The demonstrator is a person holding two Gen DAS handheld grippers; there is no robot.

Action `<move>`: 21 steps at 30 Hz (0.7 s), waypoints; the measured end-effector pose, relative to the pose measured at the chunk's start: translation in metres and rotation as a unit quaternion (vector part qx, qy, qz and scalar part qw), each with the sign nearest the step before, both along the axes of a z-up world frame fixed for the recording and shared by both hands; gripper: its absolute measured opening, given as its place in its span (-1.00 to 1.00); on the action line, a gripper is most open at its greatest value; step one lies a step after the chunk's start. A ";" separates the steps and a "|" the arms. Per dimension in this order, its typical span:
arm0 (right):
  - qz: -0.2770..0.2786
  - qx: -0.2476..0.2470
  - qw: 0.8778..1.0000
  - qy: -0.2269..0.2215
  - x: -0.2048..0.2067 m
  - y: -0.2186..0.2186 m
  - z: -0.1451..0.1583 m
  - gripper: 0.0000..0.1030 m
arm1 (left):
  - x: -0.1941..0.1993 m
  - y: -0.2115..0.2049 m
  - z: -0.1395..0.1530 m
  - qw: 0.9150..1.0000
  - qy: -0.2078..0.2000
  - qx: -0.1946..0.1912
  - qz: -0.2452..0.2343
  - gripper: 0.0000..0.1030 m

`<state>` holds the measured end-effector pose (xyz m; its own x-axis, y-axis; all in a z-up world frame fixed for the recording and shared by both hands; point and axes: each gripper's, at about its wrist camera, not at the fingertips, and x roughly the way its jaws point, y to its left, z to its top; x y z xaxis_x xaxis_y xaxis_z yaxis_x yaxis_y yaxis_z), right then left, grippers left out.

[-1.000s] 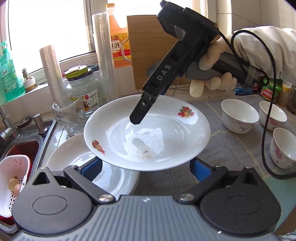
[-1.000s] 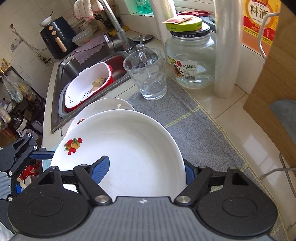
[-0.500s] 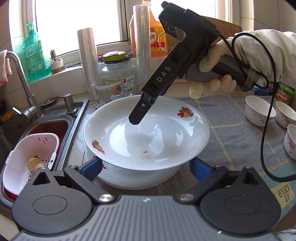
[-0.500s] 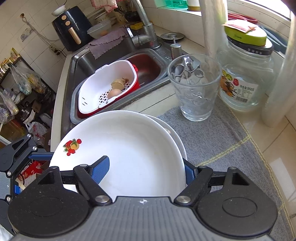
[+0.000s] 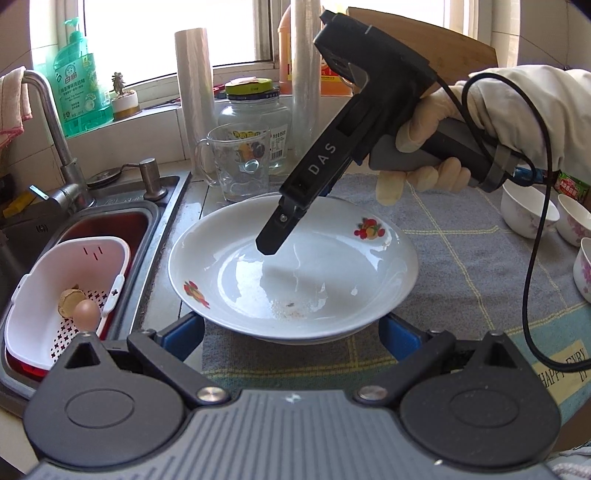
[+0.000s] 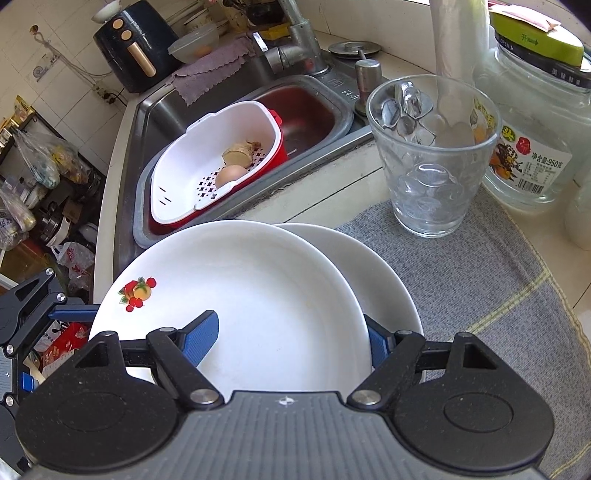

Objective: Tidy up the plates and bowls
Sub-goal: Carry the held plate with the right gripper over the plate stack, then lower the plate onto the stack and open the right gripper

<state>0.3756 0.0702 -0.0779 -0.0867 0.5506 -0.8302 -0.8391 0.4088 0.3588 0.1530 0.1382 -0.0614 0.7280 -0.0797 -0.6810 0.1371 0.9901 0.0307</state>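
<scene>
A kitchen counter (image 6: 332, 184) runs beside a steel sink (image 6: 236, 96), under a bright window (image 5: 147, 33). A grey mat (image 6: 498, 295) covers the counter's working area.

The largest thing in play is a white plate with fruit prints (image 6: 251, 295). It sits just above, or perhaps already on, a second white plate (image 6: 384, 280) lying on the mat near the sink edge; whether the two touch cannot be told. The upper plate is offset towards the sink, not yet centred on the lower one.

The right gripper (image 6: 291, 336) has its two blue fingers astride the near rim of the upper plate, one inside the dish and one outside, about half spread; it appears to grip the rim, though the contact itself is hidden. The left gripper (image 5: 291, 332) reaches under the opposite rim with its blue fingers set wide to either side; whether it bears on the plate cannot be told.

As a judgement, the plate stacking is nearly finished: the plate needs settling and releasing. Three small white bowls (image 5: 528, 210), seen from the left wrist, stand apart on the mat's far side, not yet gathered.

Nearby stand a glass mug (image 6: 432, 162) and a large jar (image 6: 535, 122). In the sink, a white colander (image 6: 210, 162) holds an egg and a piece of ginger.
</scene>
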 end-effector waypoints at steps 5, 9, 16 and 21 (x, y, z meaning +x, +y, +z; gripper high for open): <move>-0.010 0.001 1.000 0.004 0.001 -0.005 -0.002 0.65 | 0.003 0.000 -0.002 1.000 0.004 -0.003 -0.005 0.94; -0.011 -0.003 1.000 0.001 0.000 -0.007 -0.002 0.65 | 0.003 0.001 -0.004 1.000 0.008 -0.004 -0.009 0.94; -0.018 -0.010 1.000 -0.002 -0.001 -0.013 0.000 0.65 | 0.005 0.001 -0.006 1.000 0.009 -0.006 -0.015 0.94; -0.025 -0.016 1.000 -0.007 -0.004 -0.022 0.003 0.65 | 0.006 0.003 -0.007 1.000 0.008 -0.009 -0.019 0.94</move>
<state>0.3719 0.0483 -0.0746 -0.0486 0.5270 -0.8485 -0.8218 0.4617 0.3338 0.1594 0.1414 -0.0686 0.7128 -0.1195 -0.6911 0.1753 0.9845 0.0105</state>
